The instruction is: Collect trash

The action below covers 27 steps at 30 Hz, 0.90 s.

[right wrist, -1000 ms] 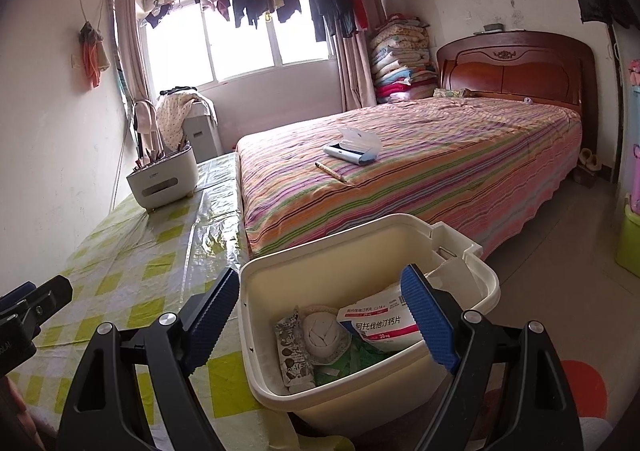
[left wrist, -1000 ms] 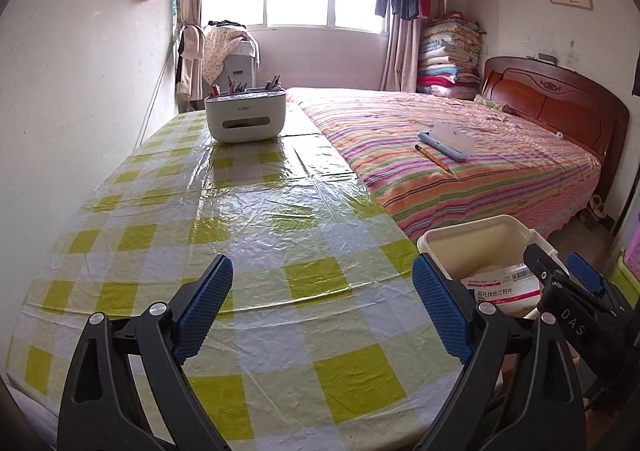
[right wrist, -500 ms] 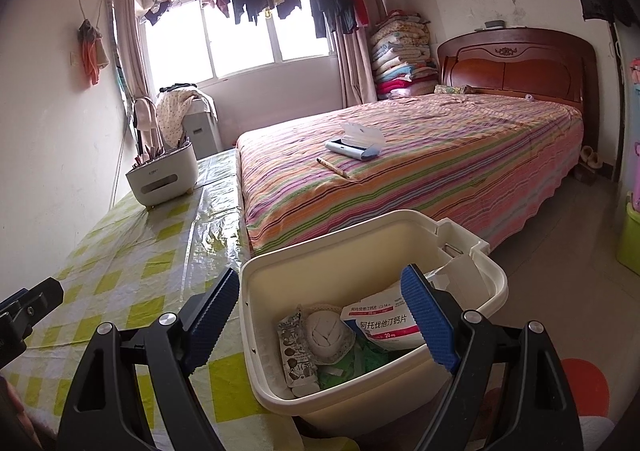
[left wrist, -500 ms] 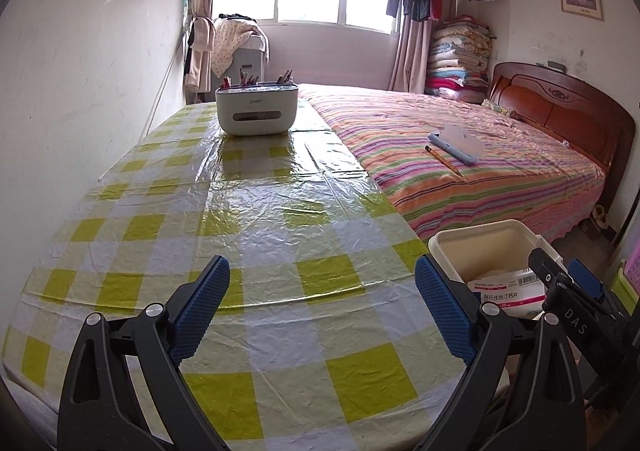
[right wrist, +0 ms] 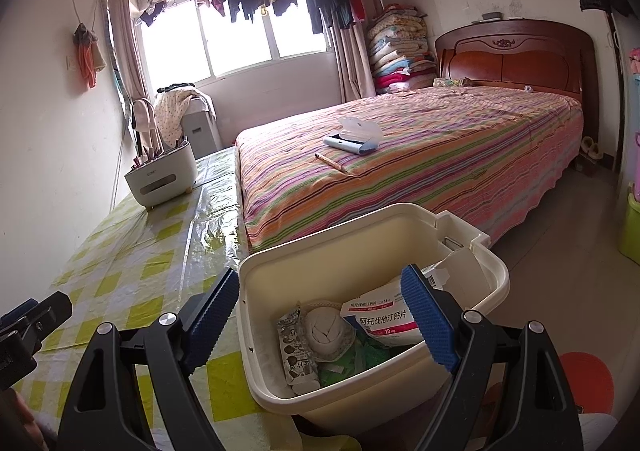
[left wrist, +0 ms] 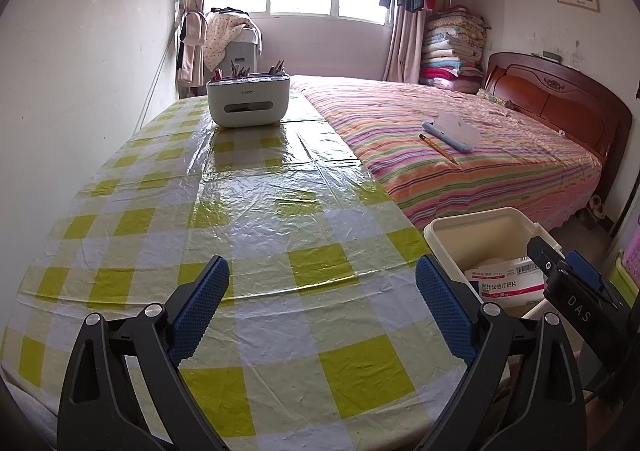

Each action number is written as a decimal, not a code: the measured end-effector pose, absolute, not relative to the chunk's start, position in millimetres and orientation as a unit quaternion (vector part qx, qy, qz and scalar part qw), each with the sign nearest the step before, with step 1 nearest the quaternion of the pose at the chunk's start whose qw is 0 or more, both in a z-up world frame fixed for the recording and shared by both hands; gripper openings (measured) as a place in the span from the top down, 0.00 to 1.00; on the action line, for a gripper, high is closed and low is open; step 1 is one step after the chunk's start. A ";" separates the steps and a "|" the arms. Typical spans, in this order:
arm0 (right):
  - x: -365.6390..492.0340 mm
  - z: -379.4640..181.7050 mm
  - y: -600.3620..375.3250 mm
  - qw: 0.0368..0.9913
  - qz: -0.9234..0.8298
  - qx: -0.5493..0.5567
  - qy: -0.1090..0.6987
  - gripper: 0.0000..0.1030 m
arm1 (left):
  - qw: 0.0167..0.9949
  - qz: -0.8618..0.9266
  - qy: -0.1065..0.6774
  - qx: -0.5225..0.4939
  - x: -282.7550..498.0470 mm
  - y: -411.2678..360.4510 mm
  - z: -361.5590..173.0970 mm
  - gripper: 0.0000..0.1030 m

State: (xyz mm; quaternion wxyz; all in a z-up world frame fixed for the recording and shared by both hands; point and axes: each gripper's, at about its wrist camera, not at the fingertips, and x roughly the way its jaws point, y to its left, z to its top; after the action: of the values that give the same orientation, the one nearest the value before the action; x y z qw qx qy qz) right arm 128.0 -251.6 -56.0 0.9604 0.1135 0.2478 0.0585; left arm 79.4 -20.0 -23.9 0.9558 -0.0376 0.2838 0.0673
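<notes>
A cream trash bin (right wrist: 486, 265) stands beside the table's right edge; it also shows in the left wrist view (left wrist: 480, 225). It holds a white medicine box (right wrist: 382, 321), a round white wad (right wrist: 326, 329) and a printed wrapper (right wrist: 294, 347). My right gripper (right wrist: 318, 319) is open and empty, just above the bin's mouth. My left gripper (left wrist: 322, 305) is open and empty above the yellow checked tablecloth (left wrist: 240, 227) near the table's front edge. The right gripper's tip (left wrist: 568, 283) shows in the left wrist view, over the bin.
A white organiser box with pens (left wrist: 248, 101) stands at the table's far end. A striped bed (left wrist: 460, 147) flanks the table on the right, with a blue pencil case (left wrist: 450, 135) and a pencil (left wrist: 438, 145) on it. The wall runs along the left.
Both grippers have pulled back and risen slightly; the organiser box looks farther away and the view tilts up. Both stay open and empty.
</notes>
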 end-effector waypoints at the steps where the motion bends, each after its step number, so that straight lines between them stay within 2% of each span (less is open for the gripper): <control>1: 128.0 -56.0 -251.8 0.960 0.060 0.115 0.249 0.22 | 0.956 0.066 0.285 -0.037 79.8 -20.6 -24.4 0.10; 27: 127.4 -55.9 -256.3 0.957 0.074 0.133 0.247 0.22 | 0.952 0.053 0.300 -0.021 85.0 -31.8 -37.9 0.10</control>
State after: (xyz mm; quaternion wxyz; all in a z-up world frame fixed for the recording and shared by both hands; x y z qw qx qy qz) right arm 127.4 -256.3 -55.9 0.9570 0.1330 0.2470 0.0739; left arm 85.0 -31.8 -37.9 0.9521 -0.0210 0.3004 0.0534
